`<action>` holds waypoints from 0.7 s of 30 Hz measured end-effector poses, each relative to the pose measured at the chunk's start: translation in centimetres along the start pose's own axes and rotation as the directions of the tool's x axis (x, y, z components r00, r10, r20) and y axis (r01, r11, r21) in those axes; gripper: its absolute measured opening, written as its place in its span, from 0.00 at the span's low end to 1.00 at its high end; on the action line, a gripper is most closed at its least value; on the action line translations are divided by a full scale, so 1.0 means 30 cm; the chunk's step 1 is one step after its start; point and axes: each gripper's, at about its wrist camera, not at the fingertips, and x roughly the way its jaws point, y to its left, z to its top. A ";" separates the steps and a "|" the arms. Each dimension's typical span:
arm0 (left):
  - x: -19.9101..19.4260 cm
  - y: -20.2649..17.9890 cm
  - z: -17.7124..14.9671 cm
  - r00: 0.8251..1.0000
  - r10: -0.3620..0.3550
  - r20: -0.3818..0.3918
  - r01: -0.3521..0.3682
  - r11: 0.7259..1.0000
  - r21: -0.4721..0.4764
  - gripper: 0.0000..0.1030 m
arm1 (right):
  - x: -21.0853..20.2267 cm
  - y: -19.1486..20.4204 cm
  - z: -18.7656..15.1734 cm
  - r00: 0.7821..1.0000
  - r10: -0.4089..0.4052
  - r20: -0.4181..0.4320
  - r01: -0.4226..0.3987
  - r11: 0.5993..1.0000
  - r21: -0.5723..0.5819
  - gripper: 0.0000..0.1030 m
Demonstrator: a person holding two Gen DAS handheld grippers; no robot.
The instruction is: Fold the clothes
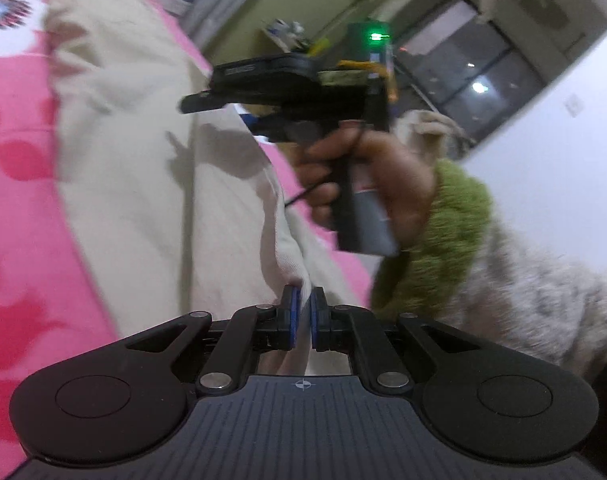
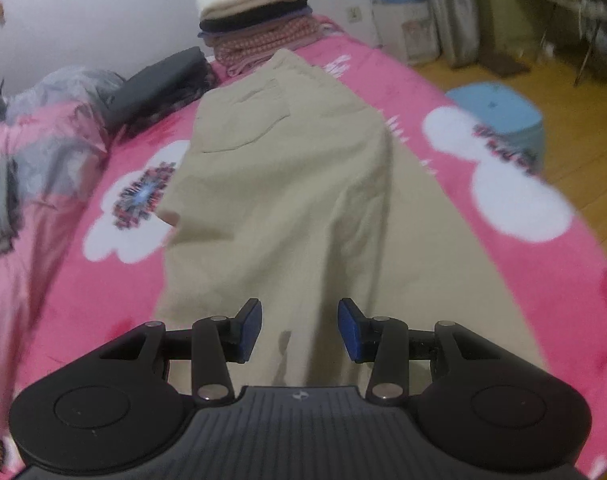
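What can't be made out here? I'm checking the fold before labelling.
- Trousers hem: right wrist view, hidden under the right gripper body.
- Pinched fabric between the left gripper fingers: left wrist view, motion-blurred.
- Folded stack: right wrist view, too blurred to count the items.

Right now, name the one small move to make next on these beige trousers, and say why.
Probably close the right gripper on the hem below it. It hovers open over the beige cotton trousers lying lengthwise on the pink flowered bedspread, while the left gripper already pinches a fabric edge, so both ends could lift together.
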 end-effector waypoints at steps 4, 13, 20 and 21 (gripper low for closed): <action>0.065 -0.039 0.022 0.997 -0.075 -0.029 0.075 0.997 -0.004 0.04 | -0.026 -0.061 -0.001 0.999 -0.031 0.034 0.031 0.999 -0.008 0.23; 0.199 -0.061 0.071 0.988 -0.134 -0.076 0.132 0.991 -0.033 0.04 | -0.029 -0.215 0.014 0.998 -0.030 0.062 0.027 0.999 0.044 0.01; 0.278 -0.051 0.116 0.979 -0.175 -0.100 0.165 0.981 -0.100 0.04 | -0.015 -0.283 0.045 0.997 -0.022 0.075 0.017 0.998 0.060 0.01; 0.285 -0.047 0.117 0.979 -0.176 -0.106 0.165 0.981 -0.103 0.04 | -0.008 -0.286 0.047 0.997 -0.020 0.070 0.016 0.998 0.059 0.01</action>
